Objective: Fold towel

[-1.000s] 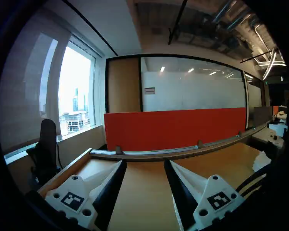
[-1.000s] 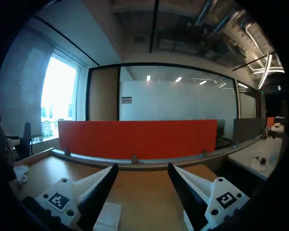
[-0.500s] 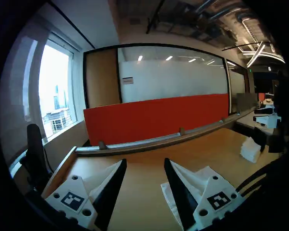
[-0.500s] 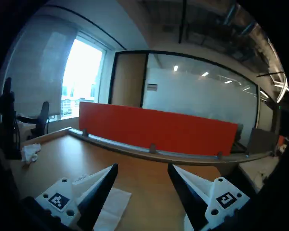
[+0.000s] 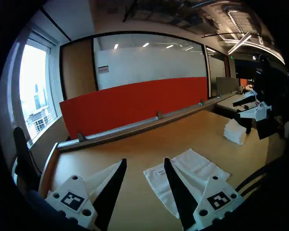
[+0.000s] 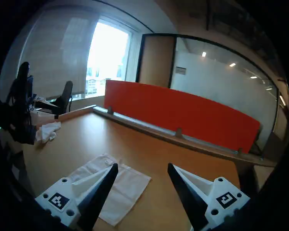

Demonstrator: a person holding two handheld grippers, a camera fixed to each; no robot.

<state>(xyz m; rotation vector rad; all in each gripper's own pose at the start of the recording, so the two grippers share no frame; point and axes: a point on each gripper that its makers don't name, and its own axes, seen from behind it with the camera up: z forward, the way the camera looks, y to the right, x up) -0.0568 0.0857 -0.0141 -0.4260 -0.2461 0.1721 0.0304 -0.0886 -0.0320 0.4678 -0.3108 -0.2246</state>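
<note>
White towel (image 5: 194, 169) flat; left tongs (image 5: 144, 160), right tongs (image 6: 142, 165) gape empty; left gripper view adds folded stack (image 5: 235, 131).

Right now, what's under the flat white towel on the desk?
The towel lies flat on the wooden desk, with wood showing along its far edges. No bulge hints at anything beneath, but the cloth covers that patch, and the left gripper hides part of it.
</note>
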